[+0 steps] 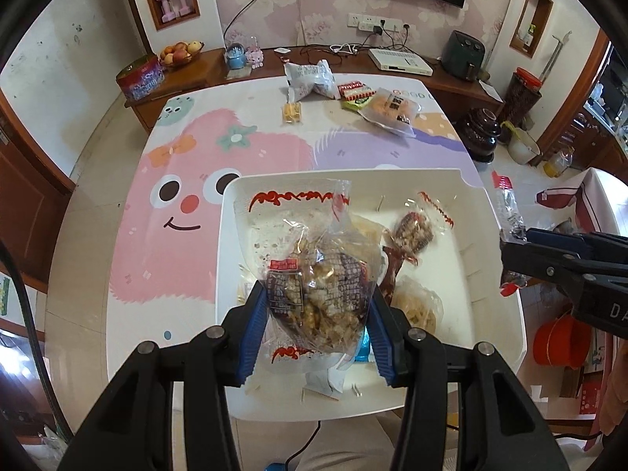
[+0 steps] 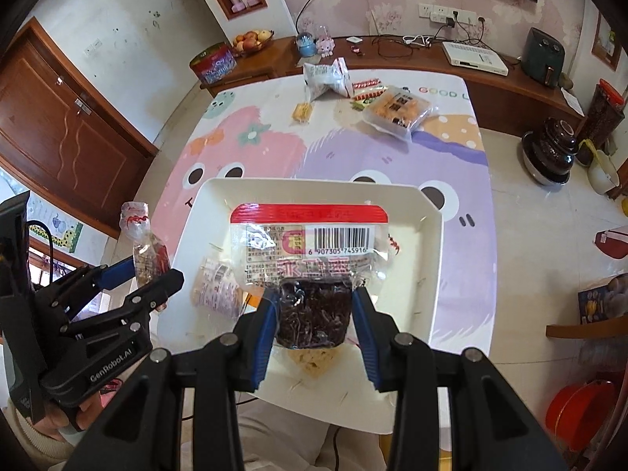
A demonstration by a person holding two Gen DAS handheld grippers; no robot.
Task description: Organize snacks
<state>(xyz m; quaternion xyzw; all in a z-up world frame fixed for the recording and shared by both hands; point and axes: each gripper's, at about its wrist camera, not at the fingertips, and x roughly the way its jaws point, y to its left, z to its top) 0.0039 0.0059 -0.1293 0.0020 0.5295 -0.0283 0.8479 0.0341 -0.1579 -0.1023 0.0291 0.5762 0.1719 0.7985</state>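
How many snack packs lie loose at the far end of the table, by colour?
White puffy bag: 1
Small yellow pack: 1
Clear pack of orange crackers: 1
Red-and-green packets: 2, overlapping, so the count is less sure
Total: 5

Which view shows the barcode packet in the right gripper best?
The right wrist view: the barcode packet faces the camera, held between the right gripper fingers above the white tray. The left wrist view shows it only edge-on at the right margin.
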